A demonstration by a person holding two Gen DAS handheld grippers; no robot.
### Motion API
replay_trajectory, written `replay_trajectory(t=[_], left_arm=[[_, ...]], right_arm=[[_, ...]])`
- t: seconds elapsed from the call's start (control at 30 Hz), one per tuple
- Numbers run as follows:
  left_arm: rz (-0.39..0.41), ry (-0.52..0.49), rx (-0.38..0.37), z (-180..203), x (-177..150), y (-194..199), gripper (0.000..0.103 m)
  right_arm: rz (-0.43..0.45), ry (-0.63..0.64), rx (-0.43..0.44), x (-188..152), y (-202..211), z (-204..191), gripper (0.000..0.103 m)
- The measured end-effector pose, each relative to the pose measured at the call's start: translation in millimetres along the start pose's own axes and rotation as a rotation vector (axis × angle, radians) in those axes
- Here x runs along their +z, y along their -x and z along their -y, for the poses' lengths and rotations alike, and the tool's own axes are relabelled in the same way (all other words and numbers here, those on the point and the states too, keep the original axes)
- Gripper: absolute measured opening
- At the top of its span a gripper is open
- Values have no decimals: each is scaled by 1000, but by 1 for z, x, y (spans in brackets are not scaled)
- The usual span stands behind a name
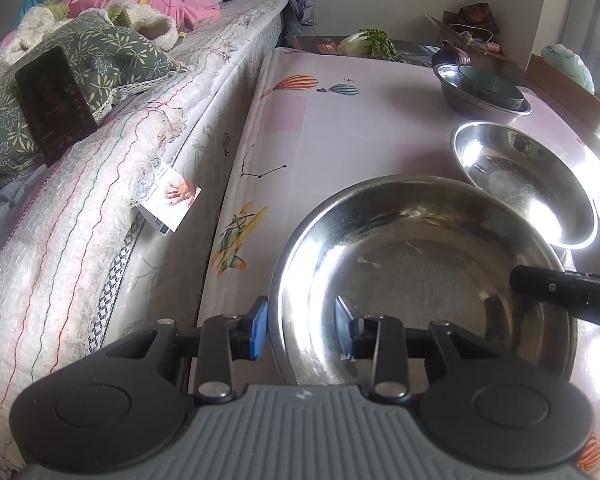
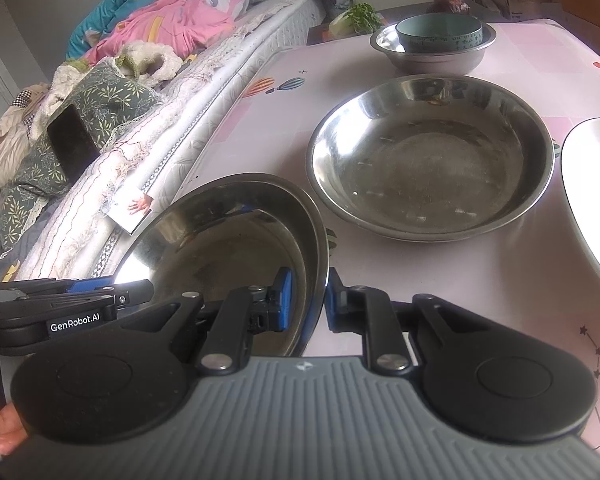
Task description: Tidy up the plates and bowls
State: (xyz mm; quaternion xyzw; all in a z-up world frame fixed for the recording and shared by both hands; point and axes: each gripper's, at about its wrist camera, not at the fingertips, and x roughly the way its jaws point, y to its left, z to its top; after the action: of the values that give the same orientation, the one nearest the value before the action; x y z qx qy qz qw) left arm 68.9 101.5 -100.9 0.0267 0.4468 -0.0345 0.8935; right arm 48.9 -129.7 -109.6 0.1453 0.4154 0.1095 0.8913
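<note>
Indoors, pink balloon-print table [image 2: 512, 276] beside cluttered bed [image 1: 112, 200], both grippers' jaws straddling steel plate [image 1: 420, 280] rim.

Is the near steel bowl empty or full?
Empty: the near steel bowl shows a bare, shiny bottom, both tongs straddling its rim.

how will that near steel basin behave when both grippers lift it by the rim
The steel basin looks thin-walled, so it is probably light and stiff. Its polished rim may slip between the left gripper and right gripper pads. Held at two rim points, the wide, shallow shape could tilt if one side rises first.
</note>
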Motion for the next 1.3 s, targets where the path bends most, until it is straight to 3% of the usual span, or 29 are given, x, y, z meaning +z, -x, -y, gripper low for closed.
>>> replay_trajectory(t=[0.73, 1.3], left_arm=[[45, -8, -21, 11, 17, 8, 35], [81, -45, -79, 56, 51, 2, 35]], right_arm=[[60, -12, -2, 15, 19, 6, 16], [98, -75, -54, 36, 36, 52, 17]])
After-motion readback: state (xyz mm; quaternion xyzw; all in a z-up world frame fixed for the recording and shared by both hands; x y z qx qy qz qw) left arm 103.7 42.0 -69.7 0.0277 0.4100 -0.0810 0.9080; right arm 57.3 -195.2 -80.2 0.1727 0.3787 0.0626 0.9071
